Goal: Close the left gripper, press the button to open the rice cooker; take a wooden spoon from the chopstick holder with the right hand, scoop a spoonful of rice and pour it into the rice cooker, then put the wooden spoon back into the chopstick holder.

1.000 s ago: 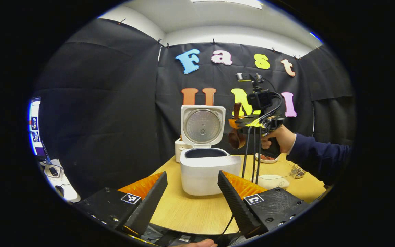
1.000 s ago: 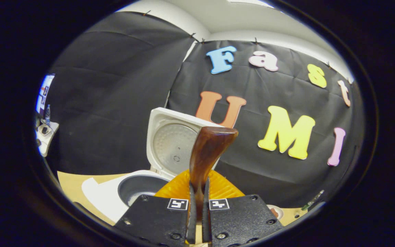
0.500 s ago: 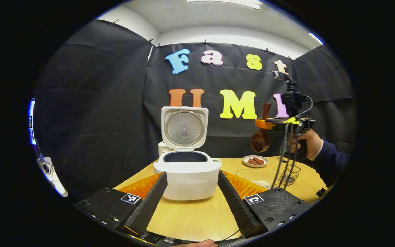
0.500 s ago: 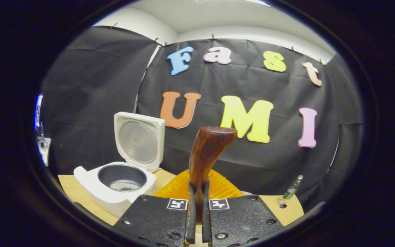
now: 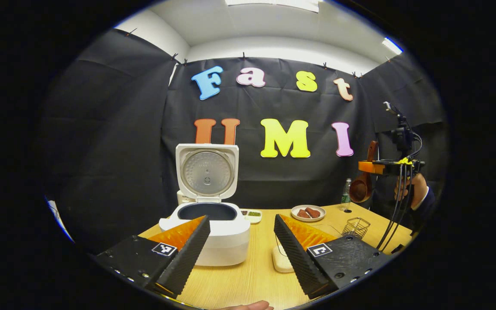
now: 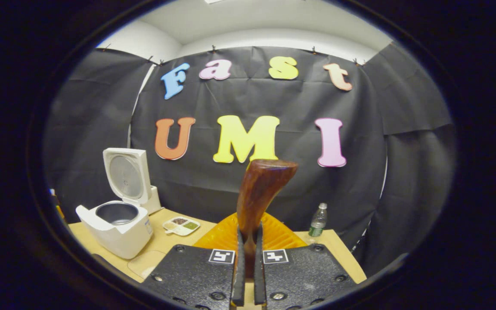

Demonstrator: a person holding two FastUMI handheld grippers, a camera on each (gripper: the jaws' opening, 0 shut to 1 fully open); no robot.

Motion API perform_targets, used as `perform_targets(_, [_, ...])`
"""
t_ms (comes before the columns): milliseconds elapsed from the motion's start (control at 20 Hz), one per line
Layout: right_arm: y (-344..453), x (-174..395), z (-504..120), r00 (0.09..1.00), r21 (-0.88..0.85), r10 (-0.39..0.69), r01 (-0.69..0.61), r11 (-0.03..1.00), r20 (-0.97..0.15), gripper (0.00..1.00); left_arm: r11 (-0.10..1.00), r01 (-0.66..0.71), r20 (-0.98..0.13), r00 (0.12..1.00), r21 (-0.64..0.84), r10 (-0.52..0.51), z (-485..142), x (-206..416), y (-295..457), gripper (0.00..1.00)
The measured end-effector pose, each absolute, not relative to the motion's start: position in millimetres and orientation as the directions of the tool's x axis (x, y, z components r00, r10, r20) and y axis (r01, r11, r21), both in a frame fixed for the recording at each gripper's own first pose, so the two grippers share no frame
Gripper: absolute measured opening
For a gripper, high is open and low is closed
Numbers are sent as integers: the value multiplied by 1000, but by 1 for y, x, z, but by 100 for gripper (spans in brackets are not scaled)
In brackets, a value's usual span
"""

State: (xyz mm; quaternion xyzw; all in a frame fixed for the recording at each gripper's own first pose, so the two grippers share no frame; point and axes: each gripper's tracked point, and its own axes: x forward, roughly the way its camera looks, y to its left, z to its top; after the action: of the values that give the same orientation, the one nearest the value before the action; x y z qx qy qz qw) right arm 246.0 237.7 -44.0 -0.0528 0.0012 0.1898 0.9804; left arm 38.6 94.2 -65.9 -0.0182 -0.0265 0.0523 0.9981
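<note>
The white rice cooker stands open on the wooden table, its lid upright and the dark inner pot showing. My left gripper is open in front of it, holding nothing. Far right, a hand holds my right gripper above the table, shut on the wooden spoon, whose bowl hangs downward. The wire chopstick holder stands below it. In the right gripper view the spoon's brown handle rises between the shut fingers of the right gripper, with the cooker far left.
A plate of brown food, a small sectioned dish and a plastic bottle sit along the back of the table. A pale flat dish lies near my left gripper's right finger. Cables hang from the right gripper.
The right gripper has carried the spoon rightward, away from the cooker, toward the table's right side. The left gripper view has swung right, so the cooker sits further left.
</note>
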Motion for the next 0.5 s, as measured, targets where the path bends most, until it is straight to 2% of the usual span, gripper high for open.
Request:
perform_targets(200, [209, 263, -77, 939, -46, 331, -336, 941, -90, 11, 991, -135, 41, 990, 17, 134, -63, 51, 95, 95])
perform_targets(500, [186, 284, -137, 946, -51, 269, -282, 958, -180, 11, 991, -128, 41, 991, -43, 130, -57, 61, 98, 94])
